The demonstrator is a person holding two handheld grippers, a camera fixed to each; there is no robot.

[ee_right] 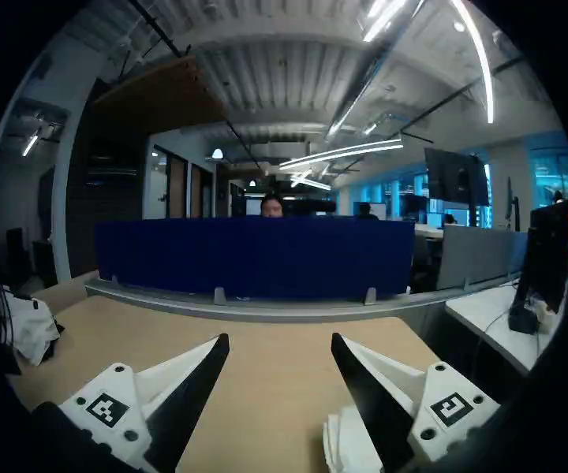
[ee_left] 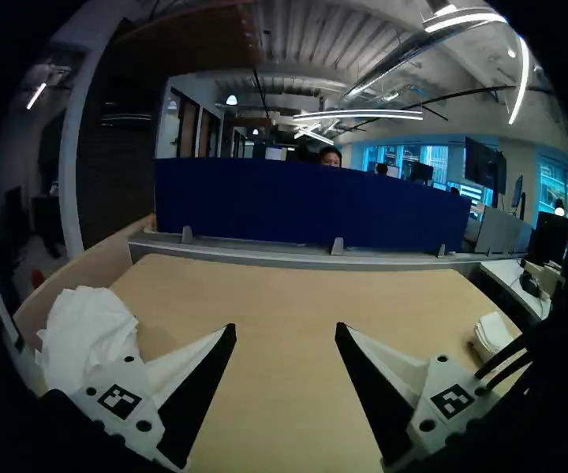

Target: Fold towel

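Note:
A crumpled heap of white towels [ee_left: 88,327] lies at the left end of the wooden table [ee_left: 300,307], just beyond my left gripper's left finger. My left gripper [ee_left: 285,331] is open, with bare tabletop between its fingers. A neat stack of folded white towels [ee_left: 495,333] sits at the table's right edge. In the right gripper view, my right gripper [ee_right: 280,340] is open over the table [ee_right: 284,370]. The folded stack [ee_right: 349,435] lies low beside its right finger, and the crumpled towels [ee_right: 30,325] show at the far left.
A blue partition [ee_left: 308,201] on a grey rail closes off the table's far side, and a person sits behind it. Another desk with a dark monitor [ee_right: 548,256] and cables stands to the right. A raised wooden edge [ee_left: 87,268] borders the table's left.

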